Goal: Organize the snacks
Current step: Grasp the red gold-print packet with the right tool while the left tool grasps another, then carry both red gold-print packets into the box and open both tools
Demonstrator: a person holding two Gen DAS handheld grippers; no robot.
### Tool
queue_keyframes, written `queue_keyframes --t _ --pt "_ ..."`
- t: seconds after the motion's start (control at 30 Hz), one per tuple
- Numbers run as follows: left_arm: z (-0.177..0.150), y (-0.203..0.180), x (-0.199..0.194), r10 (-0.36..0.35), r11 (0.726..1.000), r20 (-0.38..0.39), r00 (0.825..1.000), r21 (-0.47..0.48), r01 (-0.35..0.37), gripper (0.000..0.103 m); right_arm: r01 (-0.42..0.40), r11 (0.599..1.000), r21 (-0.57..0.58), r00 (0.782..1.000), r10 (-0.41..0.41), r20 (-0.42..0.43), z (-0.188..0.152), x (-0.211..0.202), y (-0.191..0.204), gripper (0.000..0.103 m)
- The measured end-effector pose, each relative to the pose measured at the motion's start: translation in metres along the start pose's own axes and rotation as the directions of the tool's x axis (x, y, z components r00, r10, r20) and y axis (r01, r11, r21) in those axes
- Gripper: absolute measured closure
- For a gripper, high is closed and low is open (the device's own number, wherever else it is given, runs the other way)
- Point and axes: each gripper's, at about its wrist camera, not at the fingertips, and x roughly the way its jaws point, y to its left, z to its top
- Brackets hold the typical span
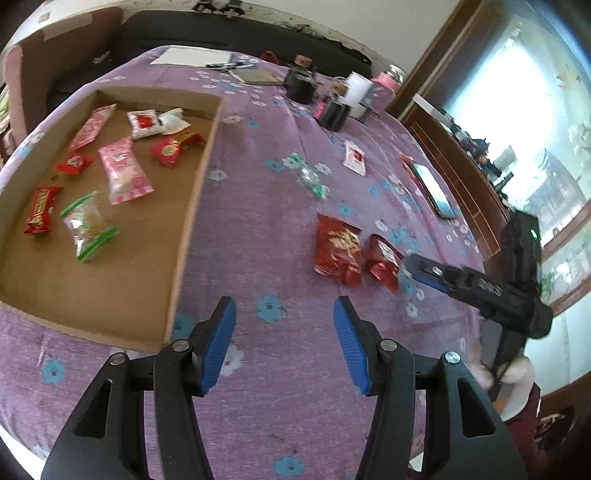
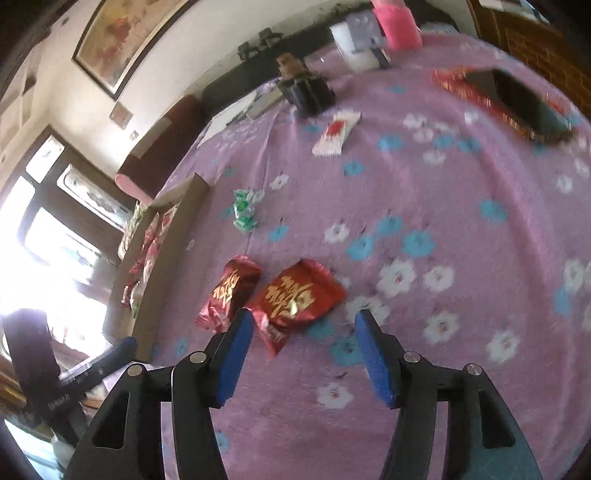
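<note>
A shallow cardboard box (image 1: 195,192) on the purple flowered cloth holds several snack packets, pink, red and green. Loose on the cloth lie two red packets (image 1: 338,249) (image 1: 384,262), a green-and-clear packet (image 1: 310,179) and a white-and-red packet (image 1: 354,157). My left gripper (image 1: 284,347) is open and empty, hovering over the cloth right of the box's near corner. My right gripper (image 2: 304,354) is open and empty, just short of the larger red packet (image 2: 299,291); a second red packet (image 2: 231,291) lies left of it. The right gripper also shows in the left wrist view (image 1: 410,266), beside the red packets.
A phone on a red case (image 1: 434,188) lies at the table's right side. Black cups (image 1: 334,112), a white cup (image 1: 356,90), a pink jar (image 1: 384,88), a notebook (image 1: 258,76) and paper (image 1: 192,57) stand at the far edge. A dark sofa (image 1: 221,33) sits beyond.
</note>
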Motion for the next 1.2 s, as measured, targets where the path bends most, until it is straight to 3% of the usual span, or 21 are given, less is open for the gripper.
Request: queue_keyframes --t 0.13,0.27,0.33,0.57,0.7,0.77,1.03,1.2 --pt "-0.004 -0.009 -0.006 0.014 0.999 0.012 1.0 0.04 -0.014 0.05 0.029 0.999 0.028 1.0 -0.03 0.008 0.008 0.018 0.009 0.042" --pt "-0.002 -0.005 -0.007 0.037 0.999 0.013 0.999 0.033 -0.037 0.05 0.151 0.985 -0.081 0.989 -0.15 0.019 0.009 0.039 0.037 0.043" --pt "0.0 -0.005 -0.006 0.05 0.998 0.013 0.999 0.032 -0.051 0.05 0.209 0.968 -0.136 0.978 -0.207 0.028 0.006 0.041 0.047 0.056" --pt "0.009 -0.024 0.016 0.054 0.994 -0.018 0.998 0.098 -0.052 0.05 0.242 0.963 -0.118 0.97 -0.239 0.046 0.0 0.018 0.014 0.059" --pt "0.017 -0.047 0.047 0.064 0.981 -0.044 0.997 0.184 -0.055 0.05 0.286 0.956 -0.063 0.956 -0.281 0.087 0.002 -0.002 -0.019 0.058" --pt "0.021 -0.055 0.061 0.077 0.973 -0.05 0.996 0.222 -0.064 0.05 0.271 0.962 -0.044 0.959 -0.266 0.096 0.002 -0.007 -0.029 0.058" --pt "0.034 -0.07 0.103 0.154 0.942 -0.033 0.988 0.306 -0.137 0.05 0.316 0.944 -0.096 0.945 -0.304 0.122 -0.005 -0.005 -0.021 0.057" --pt "0.026 -0.078 0.106 0.185 0.919 0.0 0.983 0.354 -0.173 0.047 0.305 0.948 -0.092 0.948 -0.293 0.123 -0.004 -0.006 -0.023 0.056"
